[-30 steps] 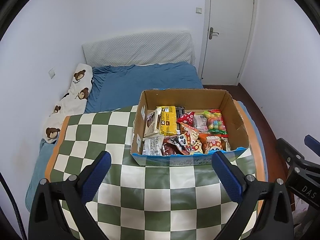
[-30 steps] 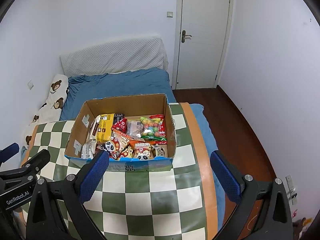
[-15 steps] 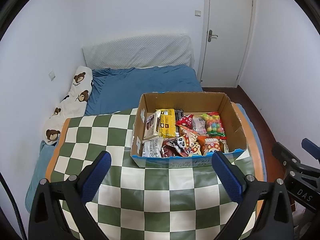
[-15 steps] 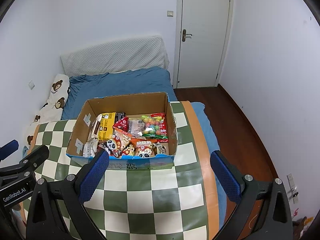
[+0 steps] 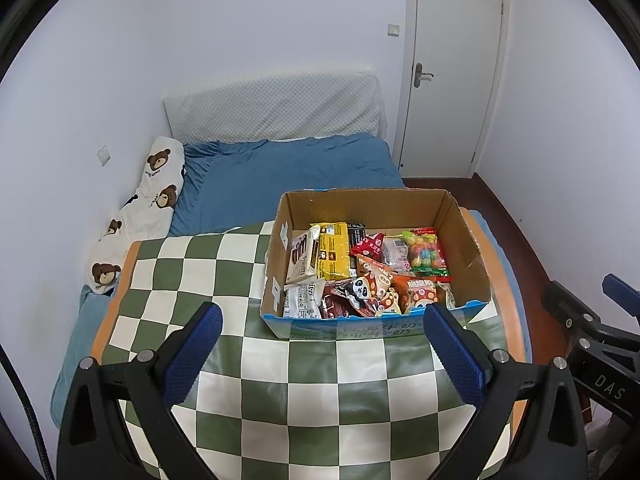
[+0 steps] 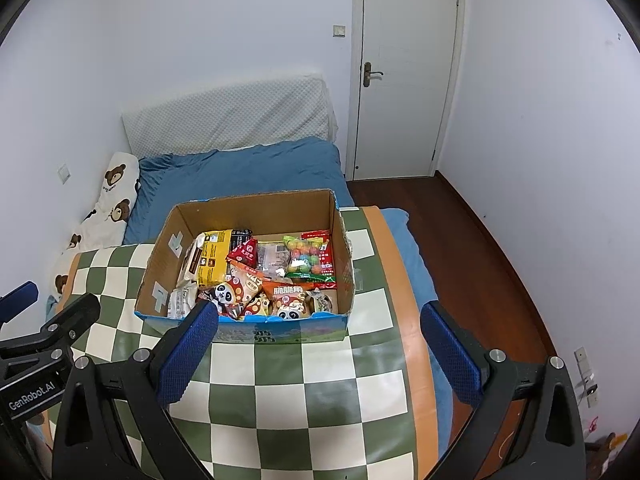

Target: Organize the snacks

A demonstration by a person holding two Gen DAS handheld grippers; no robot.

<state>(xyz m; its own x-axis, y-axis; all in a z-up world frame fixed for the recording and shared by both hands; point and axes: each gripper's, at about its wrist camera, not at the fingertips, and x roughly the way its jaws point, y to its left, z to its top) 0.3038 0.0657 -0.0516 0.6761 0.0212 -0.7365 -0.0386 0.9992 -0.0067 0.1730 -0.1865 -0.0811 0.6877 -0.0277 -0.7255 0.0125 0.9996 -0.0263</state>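
Note:
An open cardboard box [image 5: 466,236] [image 6: 160,256] with a blue front stands on the green-and-white checkered tablecloth [image 5: 240,360] [image 6: 304,400]. It holds several snack packets: a yellow packet [image 5: 332,252] [image 6: 214,260], a candy-ball bag [image 5: 424,256] [image 6: 306,258], panda-print packets [image 5: 370,290] [image 6: 228,292]. My left gripper [image 5: 322,354] is open and empty, above the cloth in front of the box. My right gripper [image 6: 320,354] is open and empty, in front of the box's right part. Each gripper shows at the edge of the other's view.
A bed with a blue sheet [image 5: 288,176] [image 6: 240,176] and a bear-print pillow [image 5: 152,200] lies behind the table. A white door [image 5: 452,80] [image 6: 404,80] is at the back right. Wooden floor [image 6: 480,248] lies right of the table's orange edge [image 6: 408,320].
Both grippers have drawn back and risen a little; the box looks slightly farther and higher in both views. Both stay open and empty.

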